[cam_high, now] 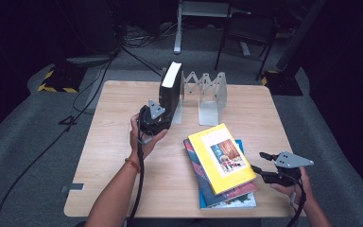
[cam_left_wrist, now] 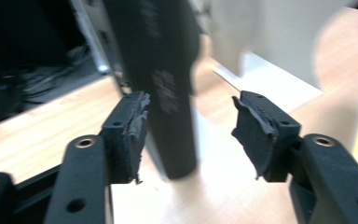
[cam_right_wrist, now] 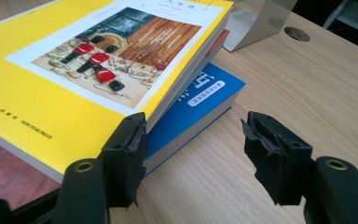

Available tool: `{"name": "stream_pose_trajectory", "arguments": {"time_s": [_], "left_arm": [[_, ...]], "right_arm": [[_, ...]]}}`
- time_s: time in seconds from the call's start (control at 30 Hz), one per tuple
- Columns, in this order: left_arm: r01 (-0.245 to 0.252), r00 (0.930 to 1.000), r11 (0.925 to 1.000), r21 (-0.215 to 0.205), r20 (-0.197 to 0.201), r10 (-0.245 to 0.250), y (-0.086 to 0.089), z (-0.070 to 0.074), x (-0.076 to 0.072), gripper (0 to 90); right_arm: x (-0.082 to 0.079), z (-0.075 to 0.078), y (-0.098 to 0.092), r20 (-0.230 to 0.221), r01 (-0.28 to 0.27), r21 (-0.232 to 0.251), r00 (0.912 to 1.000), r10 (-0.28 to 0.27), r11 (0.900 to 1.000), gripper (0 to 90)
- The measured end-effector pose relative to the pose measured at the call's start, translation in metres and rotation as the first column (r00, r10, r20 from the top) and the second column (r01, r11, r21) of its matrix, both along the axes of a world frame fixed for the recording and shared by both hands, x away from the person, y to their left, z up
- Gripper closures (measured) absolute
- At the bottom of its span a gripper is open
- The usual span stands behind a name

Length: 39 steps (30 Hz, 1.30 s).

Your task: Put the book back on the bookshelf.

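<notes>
Upper centre: left gripper, jaws parted, frees the upright black book; back straight off. Right gripper waits, jaws wide and empty.

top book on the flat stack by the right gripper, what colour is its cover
Yellow, with a white-framed picture panel in the middle: the top book shows best in the right gripper view.

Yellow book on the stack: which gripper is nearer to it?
Right. The right gripper sits just off the yellow book at its right edge; the left gripper is up at the black book.
</notes>
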<state>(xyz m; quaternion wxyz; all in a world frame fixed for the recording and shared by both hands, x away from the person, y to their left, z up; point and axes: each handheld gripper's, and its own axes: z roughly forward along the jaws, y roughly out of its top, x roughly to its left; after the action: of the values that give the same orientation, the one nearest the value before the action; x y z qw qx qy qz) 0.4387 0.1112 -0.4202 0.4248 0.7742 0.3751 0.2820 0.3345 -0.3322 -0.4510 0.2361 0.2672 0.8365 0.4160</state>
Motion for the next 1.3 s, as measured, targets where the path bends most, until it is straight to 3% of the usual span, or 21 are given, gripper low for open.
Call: {"name": "stream_pose_trajectory", "arguments": {"time_s": [0.07,0.17,0.23,0.27,0.3,0.47,0.6,0.77,0.9,1.07,1.2,1.27,1.3], "left_arm": [[0.050,0.9985,0.9987,0.009,-0.022,-0.050,-0.001,-0.004,-0.012,39.5],[0.130,0.9903,0.9907,0.038,-0.053,-0.128,-0.003,-0.012,-0.030,37.9],[0.149,0.9870,0.9874,0.052,-0.067,-0.146,-0.003,-0.015,-0.036,37.2],[0.189,0.9785,0.9798,0.066,-0.096,-0.182,-0.004,-0.020,-0.045,38.7],[0.189,0.9785,0.9798,0.066,-0.096,-0.182,-0.004,-0.020,-0.045,40.1],[0.277,0.9522,0.9566,0.092,-0.160,-0.260,-0.006,-0.035,-0.070,36.3],[0.310,0.9362,0.9444,0.109,-0.208,-0.284,-0.004,-0.045,-0.084,32.8],[0.305,0.9398,0.9468,0.102,-0.193,-0.282,0.003,-0.052,-0.102,33.1],[0.308,0.9323,0.9472,0.088,-0.226,-0.283,0.012,-0.058,-0.115,32.6],[0.311,0.9262,0.9459,0.094,-0.254,-0.279,0.015,-0.065,-0.115,32.4],[0.318,0.9237,0.9422,0.106,-0.259,-0.283,0.012,-0.070,-0.110,31.6],[0.330,0.9205,0.9370,0.115,-0.260,-0.292,0.008,-0.072,-0.107,30.9],[0.330,0.9205,0.9370,0.115,-0.260,-0.292,0.008,-0.072,-0.107,30.8]], "right_arm": [[-0.002,0.004,0.000,-0.001,0.009,-0.004,1.0000,-0.009,1.000,38.6],[-0.004,0.010,0.001,-0.004,0.013,-0.001,0.9999,-0.013,1.000,38.5],[-0.006,0.013,0.001,-0.004,0.004,0.004,1.0000,-0.004,1.000,38.5],[-0.007,0.015,0.001,-0.004,-0.004,0.008,1.0000,0.004,1.000,38.4],[-0.007,0.016,0.001,-0.007,-0.009,0.010,0.9999,0.009,1.000,38.4],[-0.015,0.024,0.007,-0.029,-0.048,-0.011,0.9985,0.047,0.999,38.6],[-0.028,0.026,0.010,-0.095,-0.097,-0.042,0.9911,0.093,0.994,40.4],[-0.034,0.023,0.012,-0.179,-0.130,-0.051,0.9766,0.119,0.990,41.2],[-0.028,0.020,0.019,-0.224,-0.127,-0.054,0.9681,0.112,0.991,41.6],[-0.017,0.012,0.026,-0.275,-0.104,-0.070,0.9580,0.081,0.992,39.2],[-0.010,0.011,0.026,-0.315,-0.120,-0.038,0.9437,0.102,0.992,35.2],[-0.005,0.009,0.025,-0.349,-0.132,-0.013,0.9294,0.120,0.991,32.9],[-0.005,0.009,0.025,-0.349,-0.132,-0.013,0.9294,0.120,0.991,32.9]]}}
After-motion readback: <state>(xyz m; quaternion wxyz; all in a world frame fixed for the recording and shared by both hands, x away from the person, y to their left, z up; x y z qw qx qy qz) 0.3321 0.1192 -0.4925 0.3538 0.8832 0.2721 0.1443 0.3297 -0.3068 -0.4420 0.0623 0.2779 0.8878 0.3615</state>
